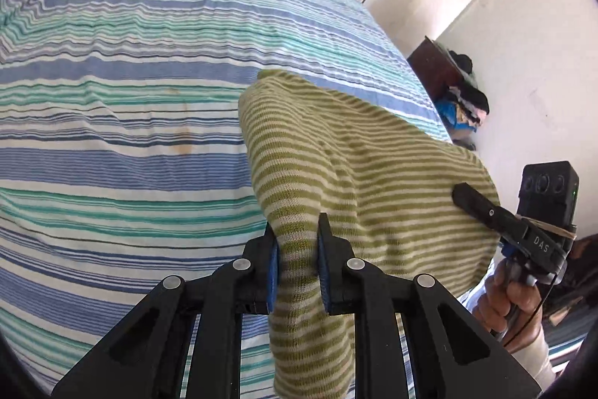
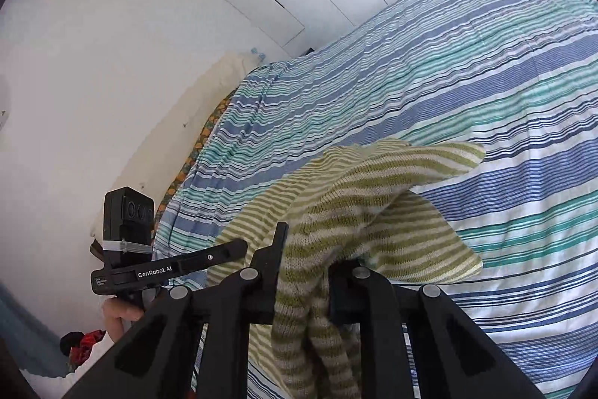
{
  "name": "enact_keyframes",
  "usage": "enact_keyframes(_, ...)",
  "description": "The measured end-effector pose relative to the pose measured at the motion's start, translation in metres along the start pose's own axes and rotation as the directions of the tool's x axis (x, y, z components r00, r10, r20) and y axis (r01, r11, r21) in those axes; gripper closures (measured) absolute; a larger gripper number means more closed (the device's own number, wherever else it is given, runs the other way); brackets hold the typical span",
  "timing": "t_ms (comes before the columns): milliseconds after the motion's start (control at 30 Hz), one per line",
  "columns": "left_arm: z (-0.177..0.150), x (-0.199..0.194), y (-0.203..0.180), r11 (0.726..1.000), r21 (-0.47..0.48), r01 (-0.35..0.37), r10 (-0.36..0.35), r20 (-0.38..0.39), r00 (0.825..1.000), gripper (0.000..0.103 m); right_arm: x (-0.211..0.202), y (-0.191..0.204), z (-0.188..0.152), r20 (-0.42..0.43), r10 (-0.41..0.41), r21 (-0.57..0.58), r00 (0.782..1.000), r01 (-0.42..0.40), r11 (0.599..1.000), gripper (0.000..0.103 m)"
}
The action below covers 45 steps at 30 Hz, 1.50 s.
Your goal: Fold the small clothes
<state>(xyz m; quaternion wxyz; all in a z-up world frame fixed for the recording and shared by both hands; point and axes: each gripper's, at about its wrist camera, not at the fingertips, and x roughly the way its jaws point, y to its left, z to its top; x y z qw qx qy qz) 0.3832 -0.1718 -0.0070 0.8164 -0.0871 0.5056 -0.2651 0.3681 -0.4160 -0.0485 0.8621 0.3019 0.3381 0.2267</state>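
Occlusion affects both views. In the left wrist view the lower edge of the striped garment (image 1: 358, 152) runs out of frame at 6 o'clock, and the person's hand (image 1: 512, 301) at 4 o'clock is partly covered by the handle it grips. In the right wrist view the right pad of the right gripper (image 2: 304, 272) is buried under knit fabric; the garment's far corner at 2 o'clock is visible, its near end is cut off at the bottom. Whether the garment has sleeves or a neckline cannot be determined; it is bunched and draped.

Count:
- Garment: one, olive-and-cream striped knit, lifted above the bedsheet (image 1: 112, 100), hanging between the two grippers.
- Grippers: two. The left gripper (image 1: 297, 260) is clamped on a fold of the garment, blue pads pressing the fabric from both sides. The right gripper is likewise clamped on a bunch of the same garment.
- Each gripper appears a second time in the opposite view: the right unit at 4 o'clock in the left view, one finger lying against the fabric; the left unit at 8 o'clock in the right view.
- Bedsheet: one, blue, teal and white stripes, with a faint yellowish stain at 9 o'clock in the left view.
- Clothes pile (image 1: 465, 100): one, dark and blue items, at 2 o'clock beside the bed; individual pieces cannot be separated.
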Motion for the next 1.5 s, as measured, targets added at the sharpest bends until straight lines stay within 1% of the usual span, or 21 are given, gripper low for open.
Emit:
enact_keyframes(100, -0.036, 0.011, 0.023, 0.999, -0.015, -0.048, 0.047, -0.067, 0.997, 0.083, 0.011, 0.004, -0.023, -0.043, 0.018, 0.031, 0.999, -0.017, 0.999, 0.086)
enact_keyframes(133, -0.053, 0.025, 0.032, 0.996, -0.025, -0.082, 0.079, -0.106, 0.991, 0.074, 0.020, -0.001, -0.037, -0.078, -0.001, 0.047, 0.997, 0.004, 0.999, 0.086)
enact_keyframes(167, -0.072, 0.038, 0.042, 0.991, -0.031, -0.134, 0.128, -0.143, 0.981, 0.070, 0.030, -0.008, -0.054, -0.120, -0.029, 0.059, 0.992, 0.036, 0.998, 0.084)
enact_keyframes(200, -0.092, 0.050, 0.051, 0.977, -0.023, -0.211, 0.204, -0.177, 0.963, 0.067, 0.039, -0.016, -0.073, -0.170, -0.068, 0.072, 0.983, 0.081, 0.994, 0.082)
enact_keyframes(233, -0.110, 0.059, 0.054, 0.956, 0.006, -0.292, 0.287, -0.196, 0.938, 0.067, 0.046, -0.027, -0.095, -0.234, -0.147, 0.075, 0.961, 0.168, 0.983, 0.074)
enact_keyframes(267, -0.128, 0.059, 0.054, 0.932, 0.046, -0.359, 0.361, -0.190, 0.913, 0.067, 0.050, -0.034, -0.115, -0.289, -0.242, 0.060, 0.926, 0.269, 0.961, 0.057)
enact_keyframes(300, -0.144, 0.052, 0.051, 0.910, 0.078, -0.406, 0.414, -0.161, 0.896, 0.065, 0.048, -0.037, -0.133, -0.312, -0.330, 0.027, 0.891, 0.356, 0.934, 0.045)
enact_keyframes(333, -0.159, 0.040, 0.045, 0.892, 0.101, -0.440, 0.450, -0.117, 0.885, 0.055, 0.040, -0.034, -0.149, -0.302, -0.401, -0.014, 0.865, 0.417, 0.909, 0.020)
enact_keyframes(367, -0.172, 0.026, 0.036, 0.878, 0.117, -0.463, 0.473, -0.070, 0.879, 0.046, 0.027, -0.026, -0.161, -0.273, -0.449, -0.050, 0.851, 0.453, 0.890, 0.008)
enact_keyframes(400, -0.184, 0.010, 0.024, 0.865, 0.130, -0.485, 0.491, -0.015, 0.871, 0.023, 0.014, -0.015, -0.172, -0.245, -0.484, -0.084, 0.840, 0.478, 0.874, 0.007)
enact_keyframes(433, -0.195, -0.010, 0.016, 0.850, 0.137, -0.509, 0.507, 0.050, 0.861, 0.006, 0.001, -0.003, -0.181, -0.224, -0.514, -0.120, 0.828, 0.500, 0.858, 0.007)
enact_keyframes(467, -0.206, -0.027, 0.003, 0.836, 0.142, -0.530, 0.517, 0.117, 0.848, 0.001, -0.010, 0.009, -0.189, -0.207, -0.540, -0.157, 0.816, 0.517, 0.841, 0.006)
enact_keyframes(533, -0.226, -0.058, -0.016, 0.829, 0.142, -0.542, 0.508, 0.218, 0.834, 0.001, -0.032, 0.039, -0.206, -0.172, -0.587, -0.222, 0.791, 0.550, 0.806, 0.004)
enact_keyframes(567, -0.235, -0.069, -0.023, 0.827, 0.126, -0.548, 0.513, 0.232, 0.827, 0.001, -0.043, 0.054, -0.214, -0.160, -0.602, -0.245, 0.783, 0.559, 0.792, 0.004)
enact_keyframes(633, -0.251, -0.085, -0.032, 0.804, 0.084, -0.589, 0.561, 0.224, 0.797, 0.001, -0.063, 0.077, -0.223, -0.142, -0.618, -0.272, 0.773, 0.570, 0.775, 0.004)
enact_keyframes(667, -0.258, -0.092, -0.035, 0.803, 0.082, -0.590, 0.564, 0.212, 0.798, 0.001, -0.072, 0.087, -0.228, -0.136, -0.624, -0.275, 0.770, 0.575, 0.770, 0.004)
enact_keyframes(800, -0.277, -0.110, -0.042, 0.826, 0.137, -0.546, 0.538, 0.091, 0.838, 0.001, -0.093, 0.129, -0.250, -0.119, -0.644, -0.275, 0.756, 0.598, 0.753, 0.004)
enact_keyframes(867, -0.281, -0.112, -0.044, 0.843, 0.130, -0.522, 0.519, 0.058, 0.852, 0.001, -0.099, 0.146, -0.257, -0.110, -0.664, -0.290, 0.740, 0.615, 0.733, 0.004)
enact_keyframes(1067, -0.290, -0.131, -0.055, 0.843, 0.135, -0.520, 0.514, 0.081, 0.854, 0.001, -0.102, 0.183, -0.271, -0.082, -0.699, -0.351, 0.710, 0.636, 0.687, 0.004)
enact_keyframes(1367, -0.293, -0.134, -0.054, 0.855, 0.103, -0.508, 0.503, 0.069, 0.861, 0.001, -0.095, 0.200, -0.285, -0.096, -0.701, -0.381, 0.707, 0.624, 0.682, 0.004)
enact_keyframes(1500, -0.293, -0.134, -0.054, 0.853, 0.096, -0.514, 0.508, 0.075, 0.858, 0.002, -0.097, 0.200, -0.285, -0.089, -0.701, -0.374, 0.708, 0.628, 0.682, 0.004)
